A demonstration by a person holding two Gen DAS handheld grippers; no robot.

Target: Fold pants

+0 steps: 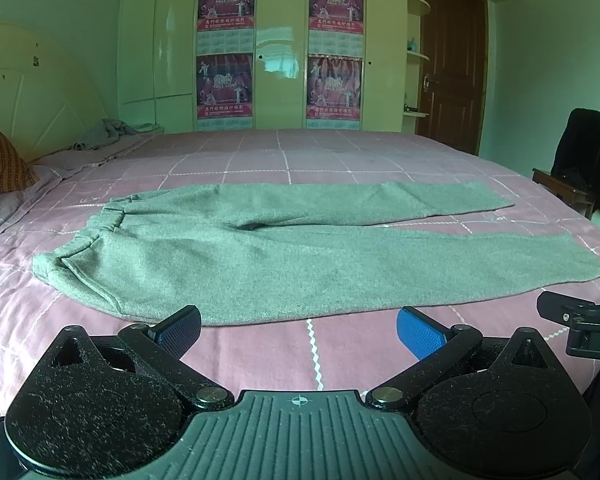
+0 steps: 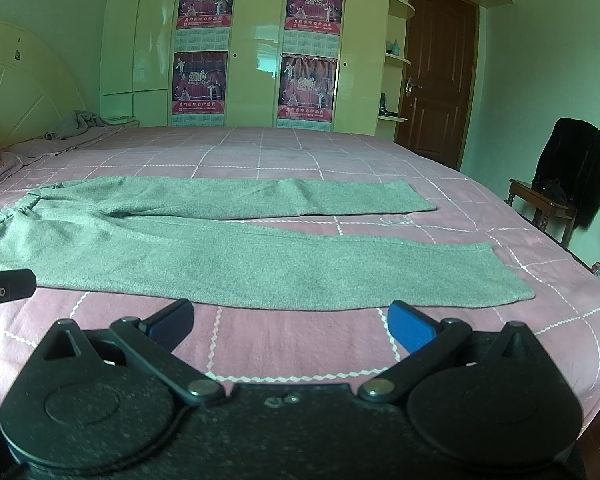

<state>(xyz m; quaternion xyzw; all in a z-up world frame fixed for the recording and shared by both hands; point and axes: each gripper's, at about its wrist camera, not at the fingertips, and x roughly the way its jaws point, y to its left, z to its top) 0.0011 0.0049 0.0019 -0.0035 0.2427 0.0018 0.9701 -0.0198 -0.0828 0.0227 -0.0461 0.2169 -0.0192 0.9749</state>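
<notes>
Both grippers are hovering over the near edge of the bed, jaws spread wide and gripping nothing: the left gripper [image 1: 298,330] is pointing toward the waist end of the pants, and the right gripper [image 2: 290,322] is pointing toward the leg ends. Grey pants [image 1: 260,256] are lying flat and spread out on the pink checked bedspread [image 1: 260,156], waistband [image 1: 104,220] to the left and both legs stretching to the right, splitting apart in a narrow V. Their near leg is lying just beyond the blue finger pads [image 2: 412,330] of the right gripper, its hem [image 2: 512,276] sitting slightly right of them, apart from the pads. At the right edge of the left wrist view, part of the right gripper is showing beside the near leg's hem. Behind the bed a cream wardrobe [image 1: 276,40] is carrying four posters, a brown door [image 1: 452,64] is standing shut, and a chair [image 2: 548,204] draped with dark clothing is standing off the right side.
</notes>
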